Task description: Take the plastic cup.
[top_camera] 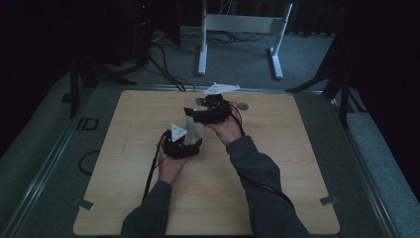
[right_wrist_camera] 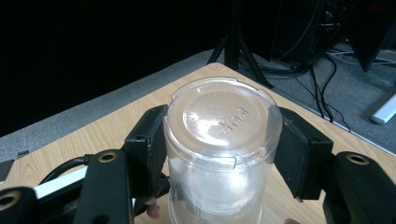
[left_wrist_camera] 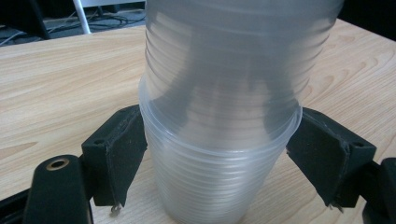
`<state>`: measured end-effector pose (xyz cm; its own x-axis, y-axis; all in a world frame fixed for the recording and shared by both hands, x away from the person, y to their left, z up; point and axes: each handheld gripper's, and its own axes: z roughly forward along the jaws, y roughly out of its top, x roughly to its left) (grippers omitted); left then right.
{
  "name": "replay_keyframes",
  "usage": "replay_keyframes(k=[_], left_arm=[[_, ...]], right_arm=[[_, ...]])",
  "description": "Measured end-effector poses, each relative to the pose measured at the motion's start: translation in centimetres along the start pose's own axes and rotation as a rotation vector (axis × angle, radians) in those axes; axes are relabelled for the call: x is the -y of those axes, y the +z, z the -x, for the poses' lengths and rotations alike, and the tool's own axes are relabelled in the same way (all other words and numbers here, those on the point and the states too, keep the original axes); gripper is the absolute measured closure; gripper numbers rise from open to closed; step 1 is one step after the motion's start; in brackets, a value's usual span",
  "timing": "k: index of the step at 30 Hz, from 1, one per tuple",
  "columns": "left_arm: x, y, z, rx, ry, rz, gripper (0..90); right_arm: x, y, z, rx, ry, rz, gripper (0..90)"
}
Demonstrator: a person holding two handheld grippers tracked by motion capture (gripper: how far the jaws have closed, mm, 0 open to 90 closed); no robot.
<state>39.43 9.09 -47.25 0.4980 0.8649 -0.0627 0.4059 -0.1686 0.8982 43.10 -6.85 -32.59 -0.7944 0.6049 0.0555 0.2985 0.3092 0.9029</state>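
Observation:
Two clear ribbed plastic cups are nested together above the middle of the wooden table [top_camera: 124,198]. My left gripper [left_wrist_camera: 219,144] is shut on the lower cup [left_wrist_camera: 215,186], its pads [left_wrist_camera: 123,149] pressing just below the rim. The upper cup [left_wrist_camera: 238,60] sits inside the lower one and rises out of it. My right gripper [right_wrist_camera: 222,144] is shut on a clear cup [right_wrist_camera: 222,116] whose embossed round base faces the camera. In the high view the left gripper [top_camera: 184,141] and right gripper [top_camera: 200,113] meet at the cups [top_camera: 194,125].
A small round grey disc [top_camera: 242,105] lies on the table just right of the right gripper. A white metal frame [top_camera: 240,29] stands on the floor beyond the far edge, with cables [top_camera: 163,64] beside it. Tape tabs [top_camera: 329,200] mark the table's near corners.

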Motion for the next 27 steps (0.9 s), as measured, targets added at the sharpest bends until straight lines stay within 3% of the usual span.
replay_keyframes(k=[19,27], left_arm=[[-0.2,-0.4,-0.2,0.005,-0.006,0.003,20.6],[-0.2,-0.4,-0.1,0.006,-0.003,-0.003,21.0]], right_arm=[[-1.4,-0.6,-0.4,-0.002,-0.01,0.024,40.5],[-2.2,-1.8,-0.5,0.0,-0.012,0.057,41.0]])
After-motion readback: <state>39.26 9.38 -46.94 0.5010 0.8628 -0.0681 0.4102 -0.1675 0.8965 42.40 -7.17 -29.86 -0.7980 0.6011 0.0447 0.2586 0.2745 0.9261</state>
